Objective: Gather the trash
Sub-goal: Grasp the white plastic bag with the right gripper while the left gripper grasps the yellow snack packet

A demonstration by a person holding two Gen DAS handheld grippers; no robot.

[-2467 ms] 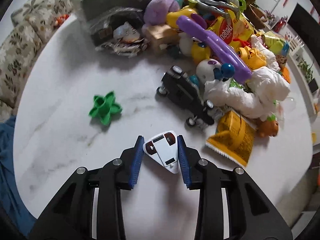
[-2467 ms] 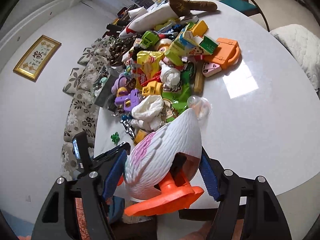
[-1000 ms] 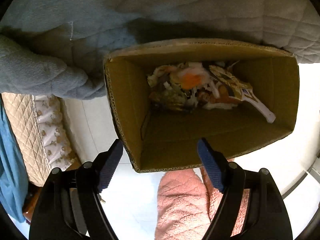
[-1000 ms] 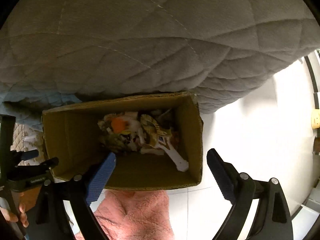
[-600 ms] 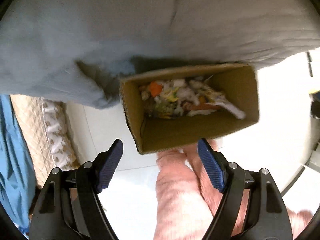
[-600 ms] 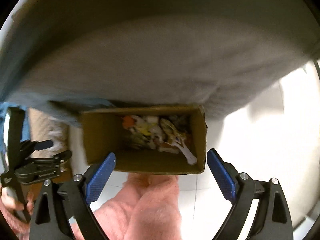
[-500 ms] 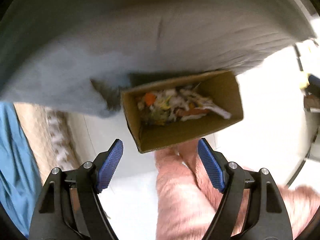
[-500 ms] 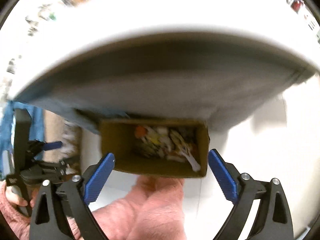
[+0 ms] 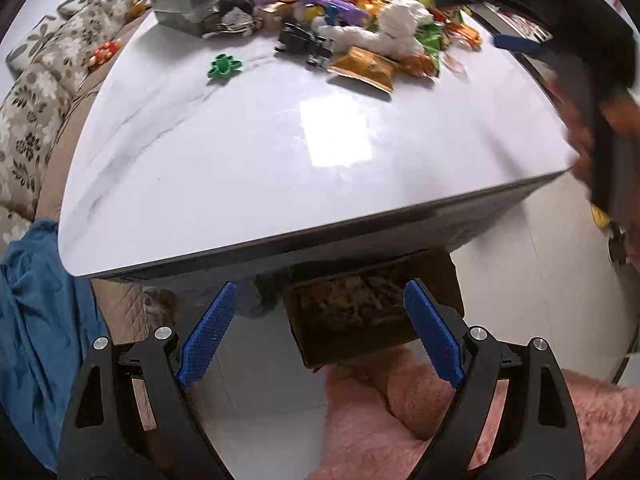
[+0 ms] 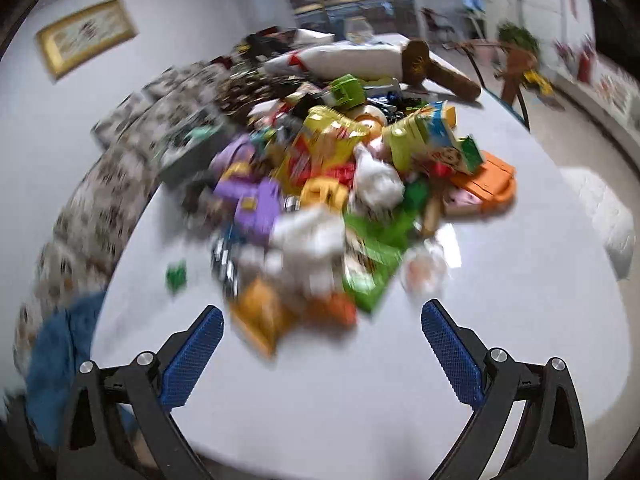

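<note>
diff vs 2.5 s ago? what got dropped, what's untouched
Both let go: left gripper no longer holds the small white toy, right gripper no longer holds the duck; jaws have just been opening, nothing between them. Both views swung from the cardboard box back to the table. Green star toy unmoved.

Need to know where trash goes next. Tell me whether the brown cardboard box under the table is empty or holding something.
Holding something: the open-topped brown cardboard box shows a blurred, mixed-colour heap of scraps inside.

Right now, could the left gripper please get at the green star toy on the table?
Probably yes: the left gripper is open and empty, and bare table lies before the green star toy.
</note>
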